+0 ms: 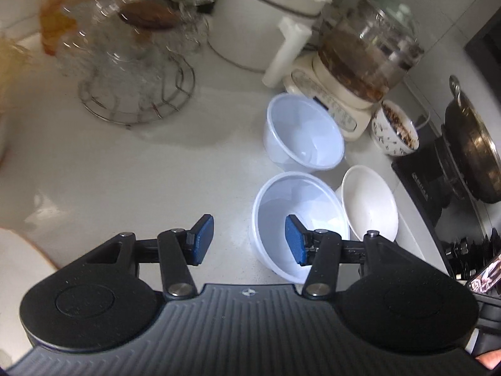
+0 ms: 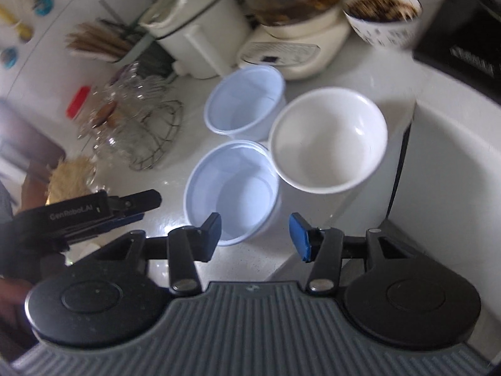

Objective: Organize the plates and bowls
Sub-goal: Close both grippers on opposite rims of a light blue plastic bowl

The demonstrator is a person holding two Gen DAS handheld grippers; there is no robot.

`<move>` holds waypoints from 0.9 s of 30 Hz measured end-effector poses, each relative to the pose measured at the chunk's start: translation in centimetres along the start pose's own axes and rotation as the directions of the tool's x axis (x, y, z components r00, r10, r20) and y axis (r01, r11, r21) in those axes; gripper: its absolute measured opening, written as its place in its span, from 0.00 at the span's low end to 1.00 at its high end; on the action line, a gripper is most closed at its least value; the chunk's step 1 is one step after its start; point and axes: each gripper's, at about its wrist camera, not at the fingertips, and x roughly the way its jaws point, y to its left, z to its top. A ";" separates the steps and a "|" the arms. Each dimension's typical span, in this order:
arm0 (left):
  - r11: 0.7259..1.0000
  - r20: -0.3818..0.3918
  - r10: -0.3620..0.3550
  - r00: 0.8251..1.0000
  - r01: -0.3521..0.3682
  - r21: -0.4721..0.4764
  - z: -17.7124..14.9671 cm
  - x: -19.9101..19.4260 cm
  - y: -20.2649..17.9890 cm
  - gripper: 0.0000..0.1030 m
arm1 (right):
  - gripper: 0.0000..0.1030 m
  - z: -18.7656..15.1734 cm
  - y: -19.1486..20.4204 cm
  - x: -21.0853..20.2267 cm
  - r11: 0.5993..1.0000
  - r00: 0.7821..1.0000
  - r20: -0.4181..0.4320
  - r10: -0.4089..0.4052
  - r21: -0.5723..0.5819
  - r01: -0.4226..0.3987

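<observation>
- The left claw [image 1: 249, 239] stands spread with nothing between its blue pads; its right pad shows over the near plastic bowl [image 1: 278, 219], while the left pad is over bare worktop [image 1: 141, 172]. Whether the right pad touches the bowl cannot be told.
- The right claw [image 2: 255, 235] is also spread and empty, above the near rim of the near plastic bowl [image 2: 231, 188].
- Three empty bowls sit close together on the white worktop: the near plastic bowl, a far plastic bowl [image 2: 244, 100] just behind it, and a white bowl [image 2: 328, 139] to their right, tilted and leaning against the near plastic bowl.
- In the right wrist view the left claw [image 2: 137, 210] shows at the left edge, above the worktop, left of the near bowl.
- Beyond the bowls stand a cream kettle base with a glass pot [image 1: 360, 62], a white cooker [image 1: 260, 22] and a patterned bowl [image 1: 394, 128] holding dark scraps.
- A wire rack of glassware [image 1: 134, 72] sits far left.
- A dark pan [image 1: 472, 150] sits on a stove at the right.
</observation>
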 end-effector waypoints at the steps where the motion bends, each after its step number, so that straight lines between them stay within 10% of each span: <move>1: 1.000 -0.011 -0.011 1.000 0.011 -0.002 0.2 0.6 0.1 0.55 | 0.50 0.0 -0.1 0.3 1.000 1.000 0.003 -0.011 0.003 0.011; 27: 0.999 -0.118 -0.022 0.993 0.017 -0.043 1.4 5.7 -0.3 0.19 | 0.18 1.0 -1.5 4.6 0.999 0.999 -0.036 0.010 0.044 -0.009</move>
